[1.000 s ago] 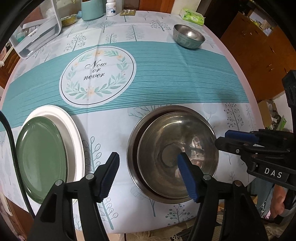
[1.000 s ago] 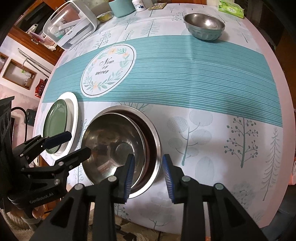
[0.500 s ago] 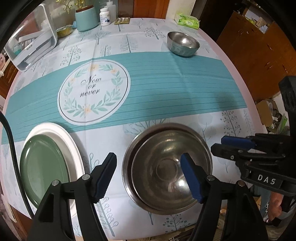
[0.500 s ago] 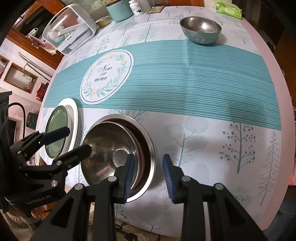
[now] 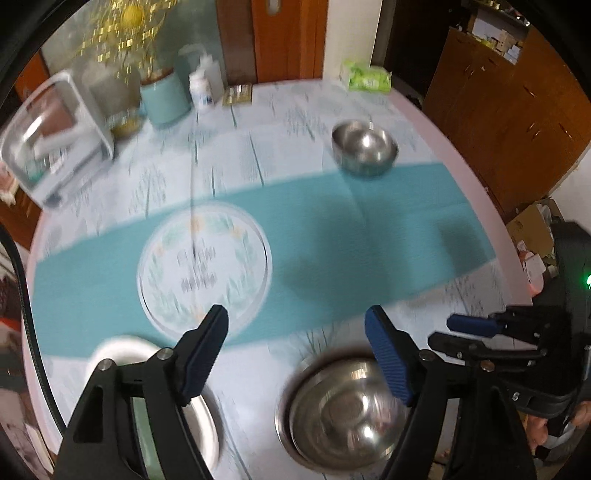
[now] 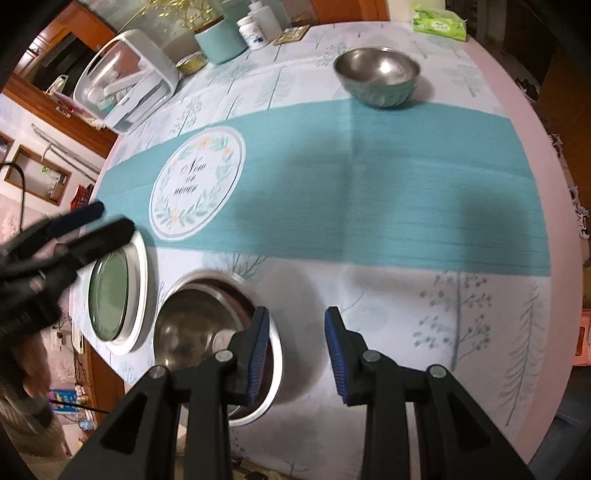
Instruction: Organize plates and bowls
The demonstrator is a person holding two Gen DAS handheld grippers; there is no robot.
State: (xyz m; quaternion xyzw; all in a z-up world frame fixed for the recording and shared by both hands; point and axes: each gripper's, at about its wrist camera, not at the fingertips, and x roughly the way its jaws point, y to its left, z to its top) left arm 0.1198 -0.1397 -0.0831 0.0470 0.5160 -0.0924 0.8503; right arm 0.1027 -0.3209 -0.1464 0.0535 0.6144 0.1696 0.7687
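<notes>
Left claw gapes wide, empty; right claw is partly open, empty. Nested bowls sit at 7 o'clock, plates beside them, small bowl at 1 o'clock.

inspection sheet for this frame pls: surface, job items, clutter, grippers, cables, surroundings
Surface: round table under a teal-banded tree-print cloth.
Job's things: green plate stacked on white plate; steel bowl nested in larger steel bowl; small steel bowl alone at far side.
Clutter: white-framed clear container, teal canister, pill bottle, green tissue pack.
Grippers: left hand-held gripper open, empty; right hand-held gripper open, empty.
Cables: black cable at left edge.
Surroundings: wooden cabinets.
</notes>
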